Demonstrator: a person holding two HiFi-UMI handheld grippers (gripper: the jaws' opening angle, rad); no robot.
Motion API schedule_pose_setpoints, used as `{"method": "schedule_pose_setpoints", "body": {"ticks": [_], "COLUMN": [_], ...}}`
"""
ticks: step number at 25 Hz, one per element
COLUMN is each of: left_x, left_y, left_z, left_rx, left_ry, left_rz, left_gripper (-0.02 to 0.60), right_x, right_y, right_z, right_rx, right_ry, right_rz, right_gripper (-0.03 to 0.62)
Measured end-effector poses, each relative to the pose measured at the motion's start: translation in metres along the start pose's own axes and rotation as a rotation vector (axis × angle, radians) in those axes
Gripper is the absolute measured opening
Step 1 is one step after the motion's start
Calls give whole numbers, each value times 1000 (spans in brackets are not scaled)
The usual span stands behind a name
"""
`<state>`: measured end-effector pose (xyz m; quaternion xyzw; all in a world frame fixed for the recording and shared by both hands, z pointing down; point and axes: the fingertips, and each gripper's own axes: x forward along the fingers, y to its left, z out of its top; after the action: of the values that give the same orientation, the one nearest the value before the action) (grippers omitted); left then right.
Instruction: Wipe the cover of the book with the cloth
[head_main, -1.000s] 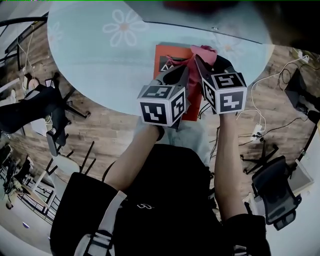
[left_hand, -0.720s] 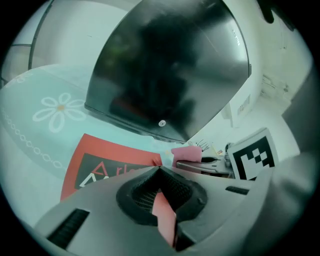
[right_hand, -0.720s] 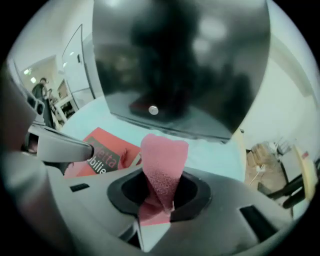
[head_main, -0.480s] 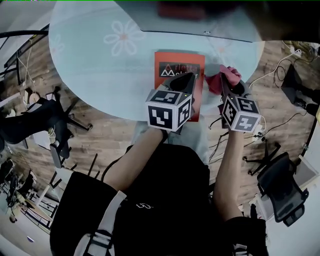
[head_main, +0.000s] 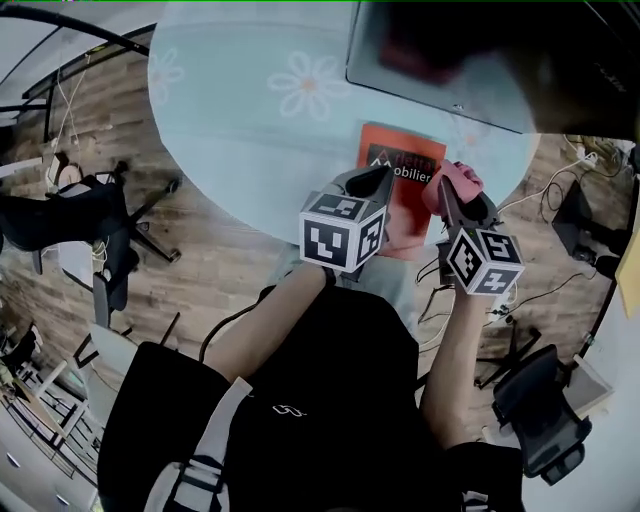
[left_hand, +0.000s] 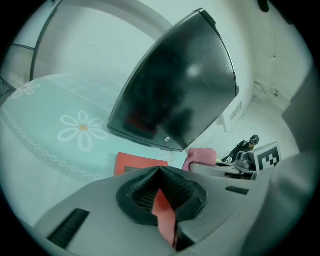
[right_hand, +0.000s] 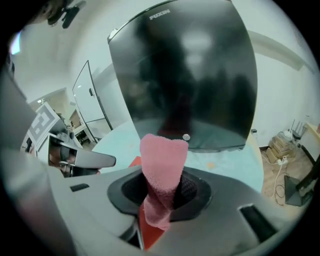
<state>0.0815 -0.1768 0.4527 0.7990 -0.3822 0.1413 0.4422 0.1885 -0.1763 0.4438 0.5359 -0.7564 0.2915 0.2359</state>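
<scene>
The red book (head_main: 405, 195) lies flat near the front edge of the round table. My left gripper (head_main: 376, 182) rests over the book's left part with its jaws shut. In the left gripper view the red of the book (left_hand: 139, 163) shows beyond the tips and through the slit between the jaws. I cannot tell whether the jaws pinch the book. My right gripper (head_main: 452, 200) is shut on a pink cloth (head_main: 462, 180) at the book's right edge. The cloth (right_hand: 162, 165) sticks up out of the jaws, with red below it.
A large black flat panel (head_main: 440, 60) lies on the table (head_main: 250, 120) just beyond the book and fills the background of both gripper views. Office chairs (head_main: 80, 215) stand on the wooden floor at the left. Cables (head_main: 560, 185) run at the right.
The right gripper has carried the cloth from over the book's top to its right edge. The left gripper has stayed on the book. The head camera has swung left.
</scene>
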Motion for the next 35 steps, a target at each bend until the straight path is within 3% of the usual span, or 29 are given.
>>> {"method": "schedule_pose_setpoints", "body": {"ticks": [8,14,26,30,35], "left_x": [-38,-51,-46,-43,-29], "left_y": [43,62,89,86,76], "left_z": [0,-5,-32,-33,-39], "left_rx": [-73,-102,-142,-123,-82], "left_ry": [-61,-75,-2,17,59], "left_rz": [68,98,138,130,86], "left_gripper": [15,15,15,15,15], "right_x": [4,20,57,75,81], "right_y": [61,101,148,135,127], "right_z": [31,33,-20,-52,-62], "right_rx": [-72,-86,-52,-29,-2], "right_ry": [-46,-31,110,191,177], "right_rz": [103,184,308,263,257], "right_gripper": [101,101,101,102,104]}}
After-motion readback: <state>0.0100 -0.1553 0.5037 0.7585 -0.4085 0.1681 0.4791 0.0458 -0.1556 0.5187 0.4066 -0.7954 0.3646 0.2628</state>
